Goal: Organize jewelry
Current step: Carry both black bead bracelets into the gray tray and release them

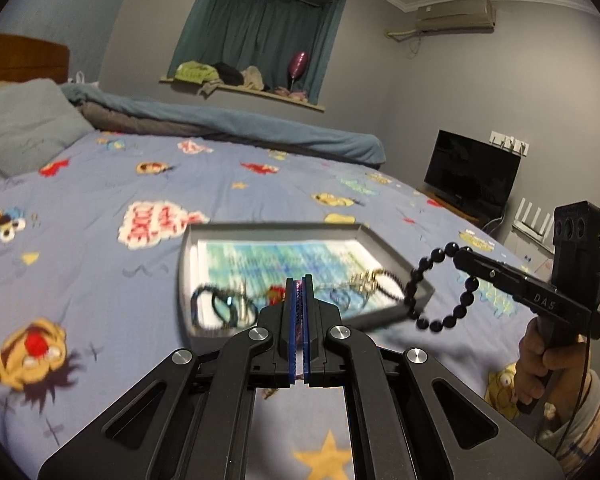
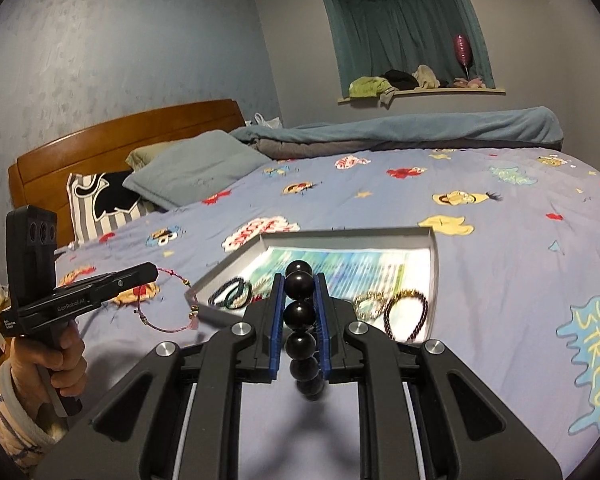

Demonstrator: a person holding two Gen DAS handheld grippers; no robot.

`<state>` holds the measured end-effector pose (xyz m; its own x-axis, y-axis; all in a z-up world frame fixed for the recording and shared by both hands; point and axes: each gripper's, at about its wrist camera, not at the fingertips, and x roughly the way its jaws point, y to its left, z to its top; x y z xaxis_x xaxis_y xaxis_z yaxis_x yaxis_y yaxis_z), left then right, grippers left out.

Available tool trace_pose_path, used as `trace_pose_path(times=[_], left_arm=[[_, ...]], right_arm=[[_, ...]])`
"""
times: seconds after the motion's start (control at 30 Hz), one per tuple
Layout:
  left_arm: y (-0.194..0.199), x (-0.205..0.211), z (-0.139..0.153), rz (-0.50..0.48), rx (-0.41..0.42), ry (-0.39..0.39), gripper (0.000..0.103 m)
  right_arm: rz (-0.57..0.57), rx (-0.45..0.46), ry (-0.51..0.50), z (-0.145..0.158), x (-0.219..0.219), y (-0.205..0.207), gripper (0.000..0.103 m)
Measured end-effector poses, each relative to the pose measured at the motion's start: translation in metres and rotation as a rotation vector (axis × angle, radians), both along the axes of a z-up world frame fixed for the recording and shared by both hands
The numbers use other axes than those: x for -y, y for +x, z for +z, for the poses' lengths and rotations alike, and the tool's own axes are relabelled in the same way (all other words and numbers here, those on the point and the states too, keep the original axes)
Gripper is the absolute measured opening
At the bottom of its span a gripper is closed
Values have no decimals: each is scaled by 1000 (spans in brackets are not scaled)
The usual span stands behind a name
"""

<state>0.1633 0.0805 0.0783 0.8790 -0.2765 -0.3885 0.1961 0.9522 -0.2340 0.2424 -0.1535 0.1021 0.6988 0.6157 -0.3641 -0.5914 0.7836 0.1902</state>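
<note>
We hold the black bead bracelet (image 2: 300, 312) pinched between the blue pads of the right gripper (image 2: 299, 280). Its loop hangs down from the jaws, and in the left wrist view the same loop (image 1: 440, 288) dangles just off the near right corner of the grey tray (image 1: 204, 240), with its lowest beads over the tray's rim or just outside it; we cannot tell which. From the tray, then, this bracelet lies at the right end and above, not yet resting on anything.

In the other hand, the left gripper (image 1: 299, 292) is pressed together on a thin pink cord bracelet (image 2: 168, 300), which hangs as an open loop just beside the tray's near left corner, above the cartoon bedsheet (image 2: 500, 280). Its small gold charms swing free at the side nearest the tray.

Inside the tray, a pair of dark braided bands (image 2: 232, 294) lies at the left end, and a gold-toned chain (image 2: 370, 304) with a dark beaded ring (image 2: 406, 314) lies at the right end. The middle of the tray's printed floor is bare.

We judge that the coming move turns on that gap: each gripper is just outside its own end of the tray, so each piece has to travel inward toward the tray's centre and down. The right hand's bracelet looks nearer the tray's interior. The heavy beads should drop straight once let go; the light cord may cling or snag on the tray wall.
</note>
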Motion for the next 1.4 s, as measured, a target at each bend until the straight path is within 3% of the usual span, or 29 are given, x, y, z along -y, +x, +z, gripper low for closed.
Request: trace_pose_path(times=[0.3, 0.57, 0.83, 1.1, 1.2, 1.23, 1.33, 1.4], left_arm=[[40, 7, 12, -18, 13, 11, 3], [102, 10, 11, -37, -14, 26, 3], [153, -7, -27, 11, -151, 24, 3], [166, -25, -50, 88, -263, 50, 3], [162, -20, -49, 96, -257, 92, 19], [162, -19, -49, 102, -252, 101, 25], [157, -19, -46, 114, -236, 110, 31], [157, -20, -44, 121, -225, 107, 46]], right_arm=[[5, -8, 14, 9, -15, 35, 14], [-21, -38, -38, -2, -29, 81, 14], [-120, -117, -156, -31, -39, 138, 14], [-192, -191, -211, -51, -30, 160, 14], [-192, -200, -210, -53, -28, 162, 20], [-190, -196, -211, -52, -28, 160, 26], [-187, -170, -211, -49, -28, 155, 45], [-186, -151, -206, -45, -28, 150, 47]])
